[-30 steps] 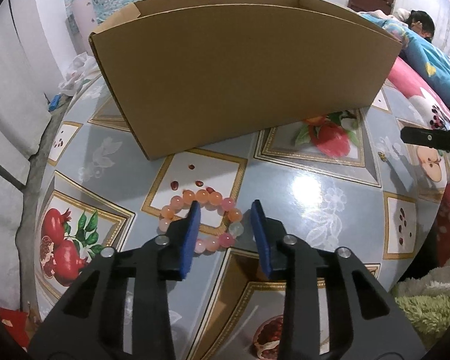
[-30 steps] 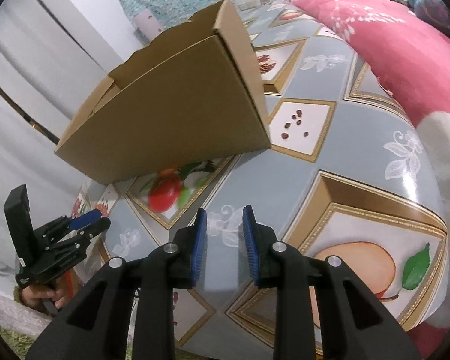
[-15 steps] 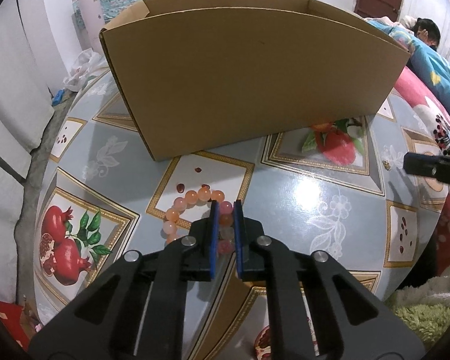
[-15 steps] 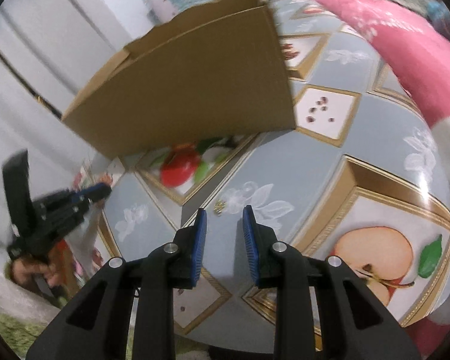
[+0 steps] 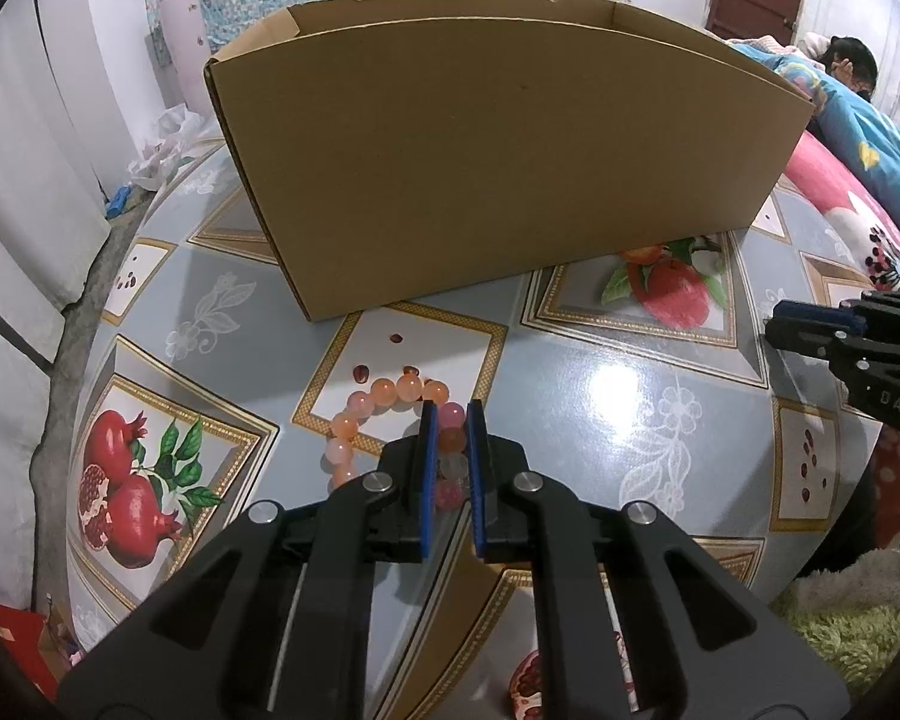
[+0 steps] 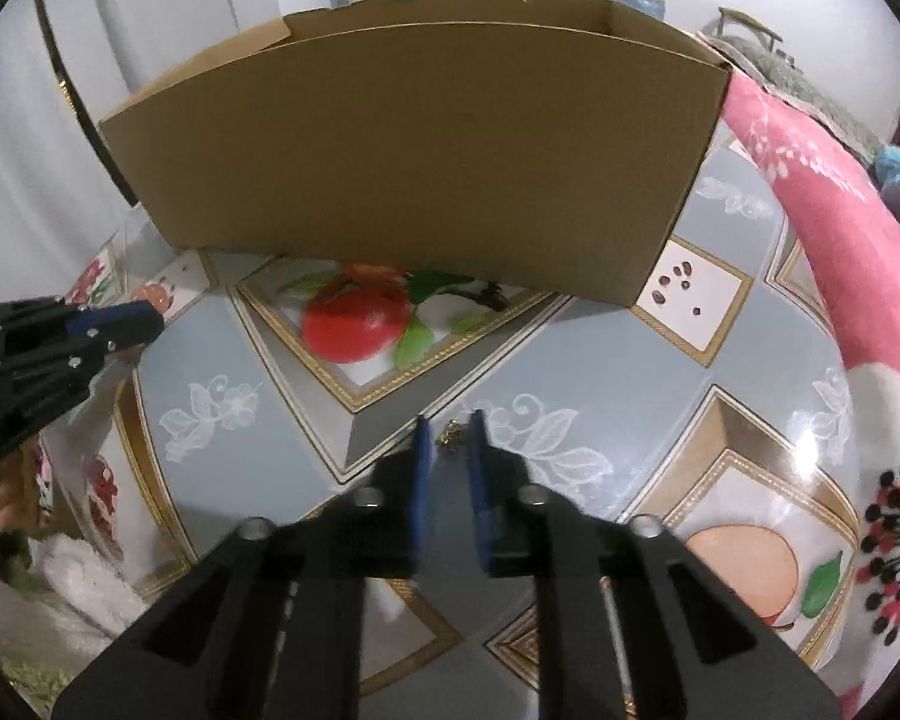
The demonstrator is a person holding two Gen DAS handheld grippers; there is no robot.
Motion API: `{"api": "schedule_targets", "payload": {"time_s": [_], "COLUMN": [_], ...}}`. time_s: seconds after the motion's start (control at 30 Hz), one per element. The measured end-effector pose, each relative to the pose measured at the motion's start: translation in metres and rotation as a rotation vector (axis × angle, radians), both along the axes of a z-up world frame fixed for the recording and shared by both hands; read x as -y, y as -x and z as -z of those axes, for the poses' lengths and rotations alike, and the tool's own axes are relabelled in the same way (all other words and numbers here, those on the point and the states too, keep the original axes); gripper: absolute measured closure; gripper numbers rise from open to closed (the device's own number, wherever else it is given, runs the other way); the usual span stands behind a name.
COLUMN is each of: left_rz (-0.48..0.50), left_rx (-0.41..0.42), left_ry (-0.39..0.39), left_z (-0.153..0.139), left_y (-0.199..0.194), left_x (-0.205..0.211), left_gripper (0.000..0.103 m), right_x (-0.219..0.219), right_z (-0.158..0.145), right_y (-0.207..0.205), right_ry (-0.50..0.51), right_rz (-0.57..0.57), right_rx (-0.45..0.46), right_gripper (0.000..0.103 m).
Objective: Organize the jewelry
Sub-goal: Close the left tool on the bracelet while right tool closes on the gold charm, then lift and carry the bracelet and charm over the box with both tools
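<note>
A bracelet of pink and orange beads (image 5: 384, 405) lies on the patterned tablecloth in the left wrist view. My left gripper (image 5: 449, 420) is shut on its right side, beads showing between the blue pads. A tall open cardboard box (image 5: 498, 168) stands behind it; it also shows in the right wrist view (image 6: 414, 162). My right gripper (image 6: 450, 429) is open with a narrow gap, low over the table, and a small gold jewelry piece (image 6: 450, 435) lies between its fingertips. The right gripper also shows at the right edge of the left wrist view (image 5: 810, 327).
The table (image 5: 600, 396) carries a glossy cloth with fruit prints. A pink flowered blanket (image 6: 822, 228) lies at the table's right side. A person (image 5: 846, 66) lies on a bed behind. Green and white rugs (image 5: 852, 606) lie below the table edge.
My left gripper closed on the bead bracelet and has stayed shut on it. My right gripper swung round to face the box and came down around the small gold piece.
</note>
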State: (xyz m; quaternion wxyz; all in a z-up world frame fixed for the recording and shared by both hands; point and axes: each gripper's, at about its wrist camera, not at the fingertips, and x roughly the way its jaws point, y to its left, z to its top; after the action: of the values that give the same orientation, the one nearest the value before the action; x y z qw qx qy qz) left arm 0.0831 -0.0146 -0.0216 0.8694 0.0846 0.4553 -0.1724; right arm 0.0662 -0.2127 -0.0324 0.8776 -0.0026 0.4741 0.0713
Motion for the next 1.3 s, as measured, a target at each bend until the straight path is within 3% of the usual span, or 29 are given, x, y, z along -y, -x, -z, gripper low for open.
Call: {"api": "schedule_targets", "payload": {"time_s": [0.17,0.53,0.77,0.93,1.3], "left_rz": [-0.001,-0.008,-0.024,-0.044,-0.034], "left_rx": [0.010,0.009,-0.038,-0.085,-0.100], "left_ry": [0.000,0.010,-0.067,-0.068,-0.074], "left_z": [0.000,-0.001,-0.004,-0.006,-0.006], "left_y": [0.001,0.002,-0.005,-0.013,-0.018], "left_x": [0.000,-0.004,0.011,0.016,0.024], "left_gripper": [0.095,0.095,0.095,0.095,0.095], "right_x": [0.008,0.041,0.033,0.026,0.019], "right_z": [-0.003,-0.024,-0.023,-0.016,-0.017], "right_y": [0.003,0.010,0.003,-0.001,-0.002], "right_ry": [-0.060,-0.300,-0.313,-0.312,-0.318], "right_rz": [0.029,0.106,0.090,0.081,0.071], "right_rx": [0.007,0.069,0.058,0.031,0.030], "right_gripper": [0.100,0.100,0.100,0.100,0.100]}}
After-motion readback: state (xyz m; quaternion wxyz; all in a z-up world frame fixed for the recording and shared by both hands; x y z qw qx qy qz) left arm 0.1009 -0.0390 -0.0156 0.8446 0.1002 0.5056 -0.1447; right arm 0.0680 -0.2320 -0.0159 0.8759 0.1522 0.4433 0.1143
